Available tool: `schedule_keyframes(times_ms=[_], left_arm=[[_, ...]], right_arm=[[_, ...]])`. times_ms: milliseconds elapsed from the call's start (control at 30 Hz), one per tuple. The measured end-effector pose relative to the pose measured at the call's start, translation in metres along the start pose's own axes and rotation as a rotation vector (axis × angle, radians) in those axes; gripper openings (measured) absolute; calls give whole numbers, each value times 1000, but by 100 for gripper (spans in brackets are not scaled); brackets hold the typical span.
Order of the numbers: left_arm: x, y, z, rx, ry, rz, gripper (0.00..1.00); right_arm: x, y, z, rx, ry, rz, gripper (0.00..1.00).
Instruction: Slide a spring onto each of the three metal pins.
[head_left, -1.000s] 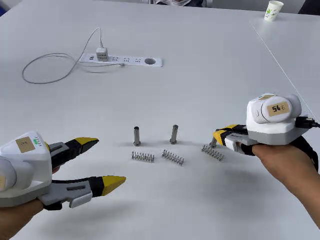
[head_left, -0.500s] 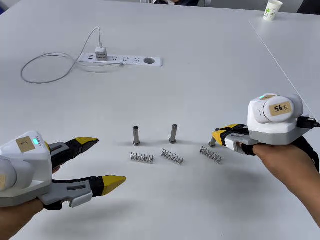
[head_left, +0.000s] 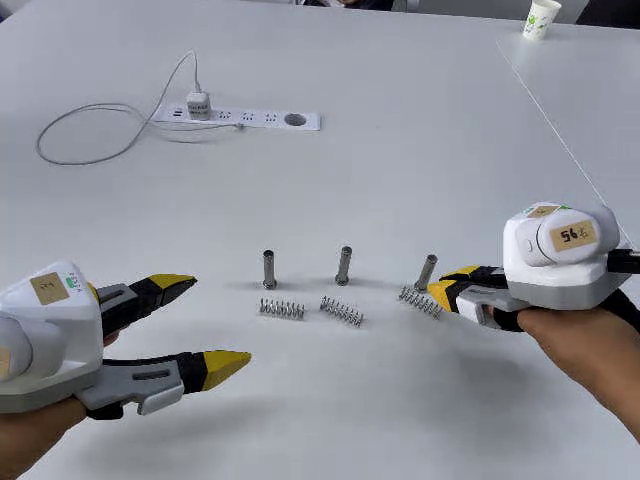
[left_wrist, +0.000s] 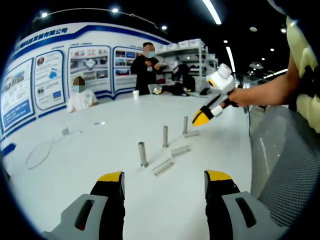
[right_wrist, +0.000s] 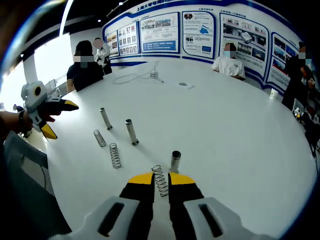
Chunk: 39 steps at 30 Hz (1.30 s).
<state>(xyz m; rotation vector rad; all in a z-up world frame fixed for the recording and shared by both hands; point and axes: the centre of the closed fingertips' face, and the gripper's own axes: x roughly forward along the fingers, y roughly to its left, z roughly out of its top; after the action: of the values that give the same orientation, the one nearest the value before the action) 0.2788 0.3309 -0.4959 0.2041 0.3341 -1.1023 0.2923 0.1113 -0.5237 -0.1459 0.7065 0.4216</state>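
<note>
Springs: three, all lying flat on the white table, none on a pin. The middle spring lies just in front of the middle pin, on the person's side.
Left spring: the left spring lies left of the middle pin in the head view and a little nearer the person, just in front of the left pin.
Right spring: the right spring lies right of the middle pin, slanting, just in front of the right pin.
Pins: all three stand upright in a row, with the left and right pins level with the middle pin and apart from it.
Right gripper: the right gripper is right of the middle pin, with its tips at the near end of the right spring. Its jaws are drawn almost together. In the right gripper view the spring shows in the narrow slit between them, and I cannot tell whether they are pinching it.
Left gripper: the left gripper is well left of the middle pin and nearer the person. Its jaws are spread wide and hold nothing.
Power strip: the power strip is far beyond the middle pin, with a white cable looping off to its left.
Paper cup: the paper cup is at the far right corner, well away from the middle pin.
</note>
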Motion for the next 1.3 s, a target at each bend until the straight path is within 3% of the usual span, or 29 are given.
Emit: schedule_keyframes(times_ms=[67,300,633,1133,1300], left_arm=[[0,0,1,1,-1,-1,66],[-1,1,1,0,-1,2,66],[-3,2,-1,-5,1,7,66],[-5,2,-2,-7,-1,11,66],[-7,3,-2,-10,-3,14,65]], right_arm=[[5,5,-1,-15,15,26,12],[18,10,1,-103,53,38,12],[36,16,-8,-312,199,62,13],[46,18,-19,-384,347,114,12],[45,19,-19,-399,359,125,12]])
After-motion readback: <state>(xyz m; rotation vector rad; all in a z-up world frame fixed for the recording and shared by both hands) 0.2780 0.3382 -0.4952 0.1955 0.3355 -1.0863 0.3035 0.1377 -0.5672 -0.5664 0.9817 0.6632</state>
